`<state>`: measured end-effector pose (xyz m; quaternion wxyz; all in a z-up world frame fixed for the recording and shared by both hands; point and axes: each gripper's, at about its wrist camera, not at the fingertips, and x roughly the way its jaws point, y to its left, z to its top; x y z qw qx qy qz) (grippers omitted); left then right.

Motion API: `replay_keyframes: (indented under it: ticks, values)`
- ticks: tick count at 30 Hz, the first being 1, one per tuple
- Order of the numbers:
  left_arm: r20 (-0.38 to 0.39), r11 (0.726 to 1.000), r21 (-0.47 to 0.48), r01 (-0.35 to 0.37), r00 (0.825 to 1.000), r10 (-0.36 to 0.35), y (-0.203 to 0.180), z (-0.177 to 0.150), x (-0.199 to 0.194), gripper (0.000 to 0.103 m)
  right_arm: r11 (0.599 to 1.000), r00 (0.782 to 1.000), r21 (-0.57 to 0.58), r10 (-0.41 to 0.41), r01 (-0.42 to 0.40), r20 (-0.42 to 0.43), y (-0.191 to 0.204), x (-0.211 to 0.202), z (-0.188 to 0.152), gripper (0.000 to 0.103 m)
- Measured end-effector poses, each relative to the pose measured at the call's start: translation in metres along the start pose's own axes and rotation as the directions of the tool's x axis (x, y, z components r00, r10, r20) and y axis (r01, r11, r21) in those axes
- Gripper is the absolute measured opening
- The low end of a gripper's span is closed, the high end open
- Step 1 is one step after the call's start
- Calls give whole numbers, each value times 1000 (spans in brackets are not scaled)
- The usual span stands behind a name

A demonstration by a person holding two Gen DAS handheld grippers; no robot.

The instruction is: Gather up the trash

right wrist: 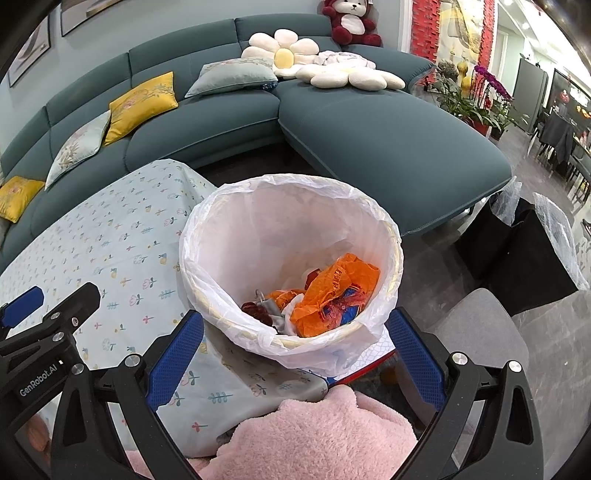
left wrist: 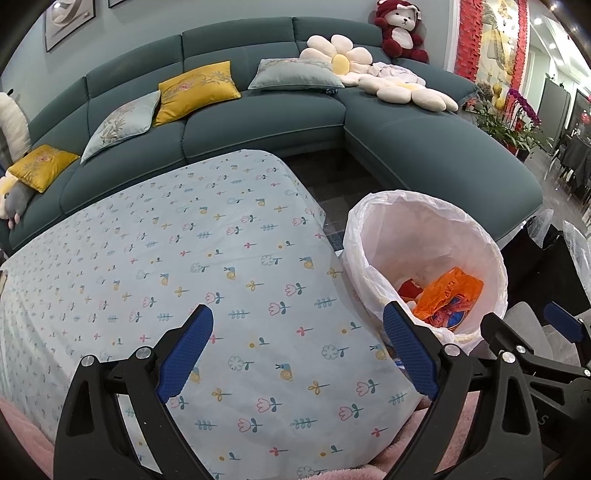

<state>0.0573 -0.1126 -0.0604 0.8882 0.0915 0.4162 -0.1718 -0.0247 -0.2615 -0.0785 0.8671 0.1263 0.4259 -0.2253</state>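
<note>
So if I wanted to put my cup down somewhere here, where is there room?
The flower-print tablecloth is bare from the teal sofa side to the open left gripper. The white-lined trash bin borders its right corner and holds an orange plastic bag. The sofa's back is crowded with cushions.

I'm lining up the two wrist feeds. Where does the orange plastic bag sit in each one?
Left wrist view: orange plastic bag lower right, inside the white-lined bin.
Right wrist view: near centre, low in the bin, between the open claw fingers.
Shared landmark: the red plush bear on the sofa's back.
</note>
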Motion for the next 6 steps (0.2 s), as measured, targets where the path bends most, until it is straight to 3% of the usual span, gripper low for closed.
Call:
replay_keyframes:
  ticks: [6]
  values:
    - [-4, 1000, -7, 16, 1000, -16, 2, -2, 2, 89, 1000, 1000, 0, -5, 5, -6, 1, 2, 1, 96]
